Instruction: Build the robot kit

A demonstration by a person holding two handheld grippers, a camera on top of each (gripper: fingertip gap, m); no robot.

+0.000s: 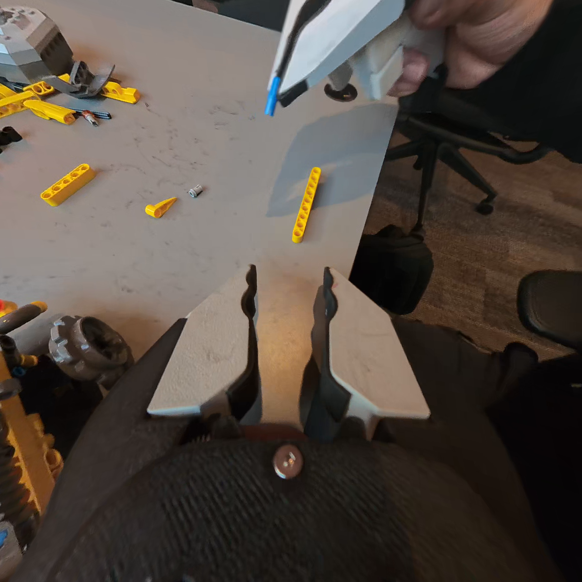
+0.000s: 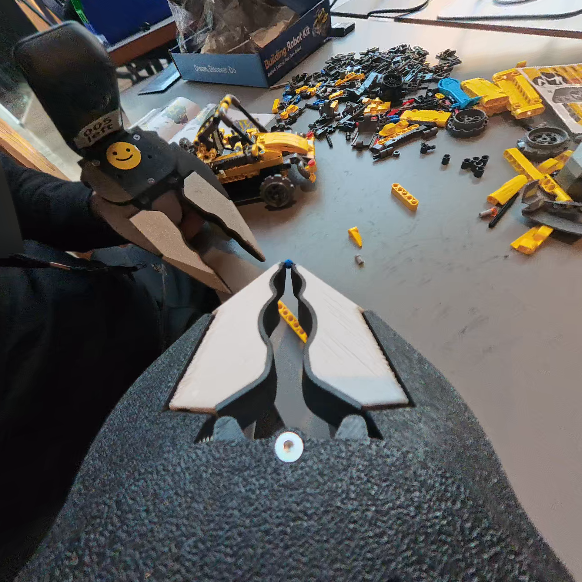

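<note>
My right gripper [image 2: 287,266] is shut on a small blue pin [image 2: 287,263] at its fingertips and holds it above the grey table [image 2: 409,315]. In the left wrist view the same gripper [image 1: 277,91] hangs at the top with the blue pin [image 1: 271,97] sticking down from its tips. A long yellow beam with holes [image 1: 306,205] lies on the table below it, and shows between the right fingers [image 2: 293,321]. My left gripper [image 1: 289,274] is open and empty near the table's edge; it also shows in the right wrist view [image 2: 248,271].
A partly built yellow vehicle [image 2: 252,151] stands behind a heap of loose black and yellow parts [image 2: 378,94] and a blue box [image 2: 252,59]. A short yellow beam [image 1: 67,185], a yellow wedge [image 1: 160,207] and a grey bush [image 1: 195,191] lie loose. Office chair [image 1: 441,151] beyond the edge. Left tips to right tips: about 9 cm.
</note>
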